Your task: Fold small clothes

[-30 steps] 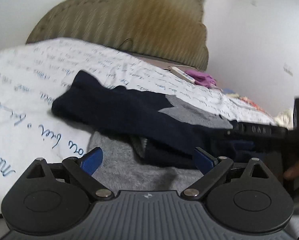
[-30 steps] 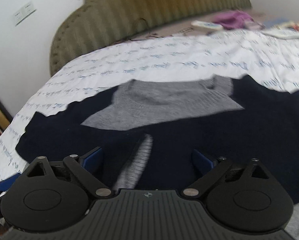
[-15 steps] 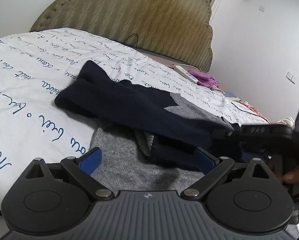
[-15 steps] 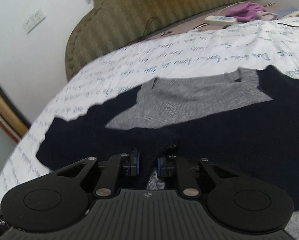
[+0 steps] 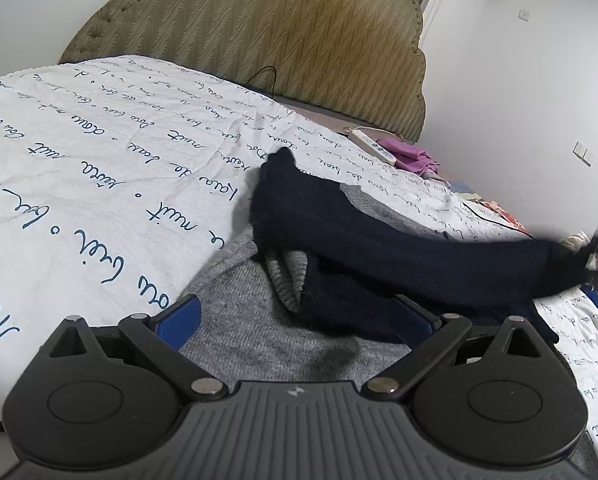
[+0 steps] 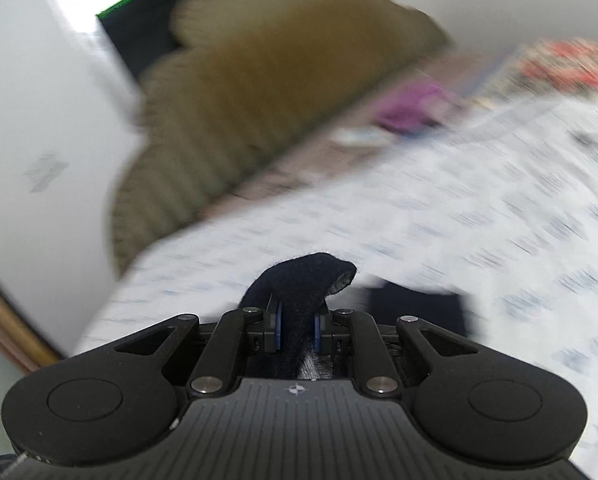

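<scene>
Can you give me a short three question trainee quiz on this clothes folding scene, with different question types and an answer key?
1. True or false: the right gripper is shut on dark navy fabric of the sweater.
2. Multiple choice: the left gripper is A) shut on the sweater, B) open above the grey knit, C) holding the remote control.
3. Fill in: the purple cloth lies near the bed's ____, next to the remote control.

Key: 1 true; 2 B; 3 headboard.
</scene>
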`<state>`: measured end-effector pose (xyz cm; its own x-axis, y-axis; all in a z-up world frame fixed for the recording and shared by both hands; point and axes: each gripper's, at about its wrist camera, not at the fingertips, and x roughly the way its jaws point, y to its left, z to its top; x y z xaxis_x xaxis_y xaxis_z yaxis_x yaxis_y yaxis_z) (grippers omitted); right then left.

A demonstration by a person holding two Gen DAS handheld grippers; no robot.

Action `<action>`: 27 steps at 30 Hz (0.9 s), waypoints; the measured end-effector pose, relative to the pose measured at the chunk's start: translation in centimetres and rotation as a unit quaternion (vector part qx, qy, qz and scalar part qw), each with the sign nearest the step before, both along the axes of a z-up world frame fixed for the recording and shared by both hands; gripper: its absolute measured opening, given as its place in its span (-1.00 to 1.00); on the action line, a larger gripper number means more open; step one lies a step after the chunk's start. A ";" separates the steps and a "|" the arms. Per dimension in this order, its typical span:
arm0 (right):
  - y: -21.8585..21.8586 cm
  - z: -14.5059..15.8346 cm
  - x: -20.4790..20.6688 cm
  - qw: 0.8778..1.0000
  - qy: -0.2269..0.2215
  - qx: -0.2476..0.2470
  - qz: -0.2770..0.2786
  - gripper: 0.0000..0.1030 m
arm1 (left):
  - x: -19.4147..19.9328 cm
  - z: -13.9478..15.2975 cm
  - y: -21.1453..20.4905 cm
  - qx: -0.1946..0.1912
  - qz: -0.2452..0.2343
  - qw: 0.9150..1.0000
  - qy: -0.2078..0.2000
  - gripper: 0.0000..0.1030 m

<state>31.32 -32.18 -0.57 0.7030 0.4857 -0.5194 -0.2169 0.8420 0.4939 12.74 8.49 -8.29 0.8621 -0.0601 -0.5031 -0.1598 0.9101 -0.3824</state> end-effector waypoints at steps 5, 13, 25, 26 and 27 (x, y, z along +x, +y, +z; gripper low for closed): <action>-0.4 -5.4 0.3 0.998 0.045 -0.047 -0.013 -0.67 | -0.2 0.5 -0.1 0.009 0.005 1.000 -0.002 0.97; -0.6 -5.6 0.0 0.999 0.037 -0.015 -0.013 -0.67 | 8.1 6.4 2.5 0.039 0.020 0.999 -0.007 0.97; -2.1 -4.3 -0.7 1.000 0.017 0.011 -0.005 -0.68 | 19.1 2.9 2.6 0.081 -0.026 0.987 0.139 -0.89; -2.3 -4.5 -0.6 1.000 0.021 0.004 -0.004 -0.69 | 18.7 2.7 2.7 0.096 -0.018 0.986 0.135 -0.89; -2.4 -5.1 -0.2 0.999 0.031 -0.009 -0.005 -0.69 | 19.0 2.1 2.6 0.109 -0.020 0.983 0.145 -0.89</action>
<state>31.10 -34.54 -5.71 0.6732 0.4697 -0.5711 -0.1783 0.8527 0.4911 31.72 11.12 -6.17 0.6795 0.0442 -0.7324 -0.1950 0.9732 -0.1221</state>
